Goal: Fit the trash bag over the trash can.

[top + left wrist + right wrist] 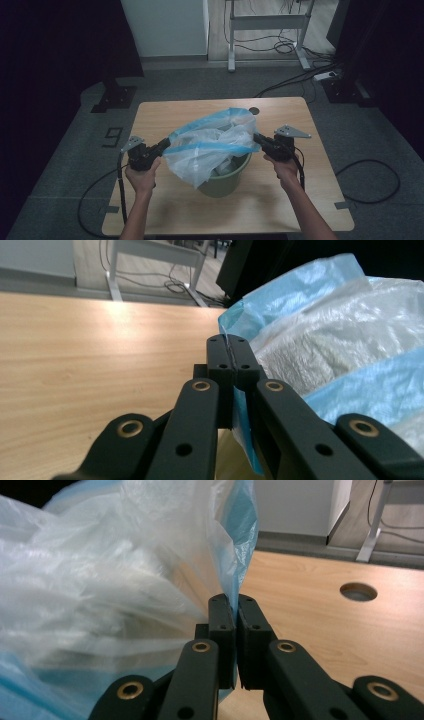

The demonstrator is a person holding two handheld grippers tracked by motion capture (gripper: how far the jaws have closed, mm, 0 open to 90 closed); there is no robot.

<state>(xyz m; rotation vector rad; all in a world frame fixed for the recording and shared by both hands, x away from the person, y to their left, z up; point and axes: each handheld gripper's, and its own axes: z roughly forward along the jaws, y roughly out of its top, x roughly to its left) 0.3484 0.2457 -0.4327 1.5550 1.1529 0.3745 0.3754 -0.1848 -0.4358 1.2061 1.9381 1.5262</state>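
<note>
While both grippers pinch the bag's rim | left gripper and right gripper clamped on bag, stretched over bin on table | risk: thin film may tear or slip if pulled apart harder.

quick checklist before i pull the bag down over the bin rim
1. Left gripper shut on the bag edge: ok.
2. Right gripper shut on the opposite edge: ok.
3. Bag mouth spread between both grippers: ok, stretched across in the high view.
4. Bag above the bin: ok, it hangs over and into it.
5. Bag edge past the far rim: cannot tell, plastic hides it.
6. Bin upright on the table: ok.
</note>
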